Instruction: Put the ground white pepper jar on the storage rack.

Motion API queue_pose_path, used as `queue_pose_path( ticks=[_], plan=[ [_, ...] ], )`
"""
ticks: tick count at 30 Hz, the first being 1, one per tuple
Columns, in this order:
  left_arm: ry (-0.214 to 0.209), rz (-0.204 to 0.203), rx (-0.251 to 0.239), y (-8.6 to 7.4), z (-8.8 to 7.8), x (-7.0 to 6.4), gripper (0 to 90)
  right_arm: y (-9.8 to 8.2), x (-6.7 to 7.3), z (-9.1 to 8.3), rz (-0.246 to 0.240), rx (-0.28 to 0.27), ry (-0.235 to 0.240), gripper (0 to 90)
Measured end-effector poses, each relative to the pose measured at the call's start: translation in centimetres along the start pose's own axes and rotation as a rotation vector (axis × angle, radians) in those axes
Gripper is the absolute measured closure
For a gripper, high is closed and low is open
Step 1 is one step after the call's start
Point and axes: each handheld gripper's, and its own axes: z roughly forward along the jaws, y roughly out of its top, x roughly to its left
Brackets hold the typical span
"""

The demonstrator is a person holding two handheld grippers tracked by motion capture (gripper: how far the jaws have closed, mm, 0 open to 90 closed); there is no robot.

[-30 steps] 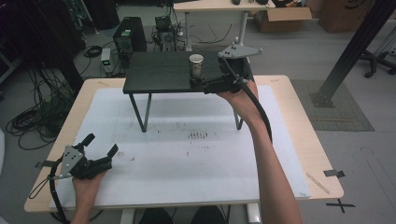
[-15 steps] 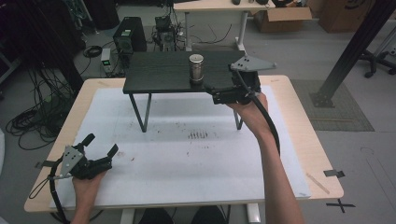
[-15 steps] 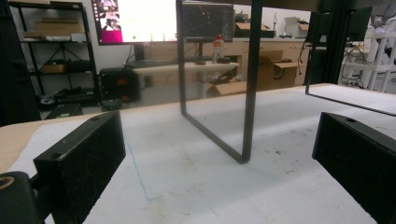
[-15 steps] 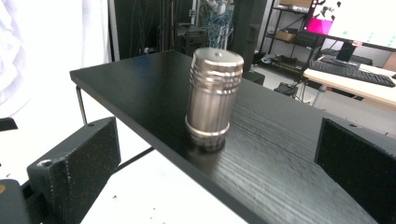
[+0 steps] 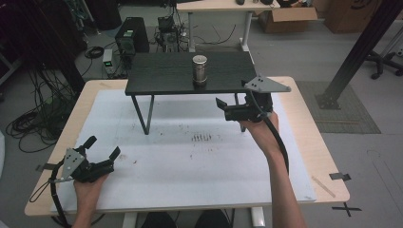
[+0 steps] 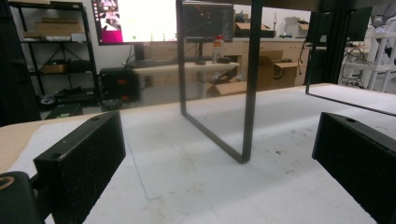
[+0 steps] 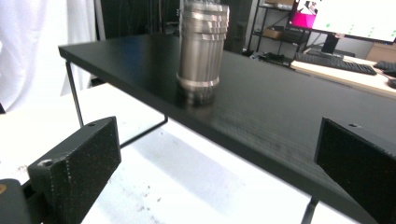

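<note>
Gaping right gripper [image 5: 227, 108] below shelf [image 5: 161, 76] edge

My arms are bare, with no sleeves showing. Each hand carries a black gripper: the right gripper [image 5: 227, 109] has a grey three-cornered plate on top and a thick black cable; the left gripper [image 5: 100, 150] has a smaller, seemingly similar plate. My fingers [image 7: 77, 164] are blocky, matte black, each with a small hole

Ribbed steel cup [image 5: 200, 69], upright, on black shelf [image 5: 157, 73]
</note>
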Motion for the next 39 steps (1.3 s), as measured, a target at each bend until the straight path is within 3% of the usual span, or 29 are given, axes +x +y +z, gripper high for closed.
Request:
queue_pose_path(
  ticks=[18, 39],
  plan=[
    [0.000, 0.001, 0.002, 0.0, 0.0, 0.0, 3.1, -6.1, -0.8, -1.9, 0.063, 0.015, -0.084, 0.6],
    [0.000, 0.000, 0.001, 0.0, 0.0, 0.0, 3.2, -13.0, -0.9, -4.4, 0.112, -0.017, -0.190, 0.9]
  ],
)
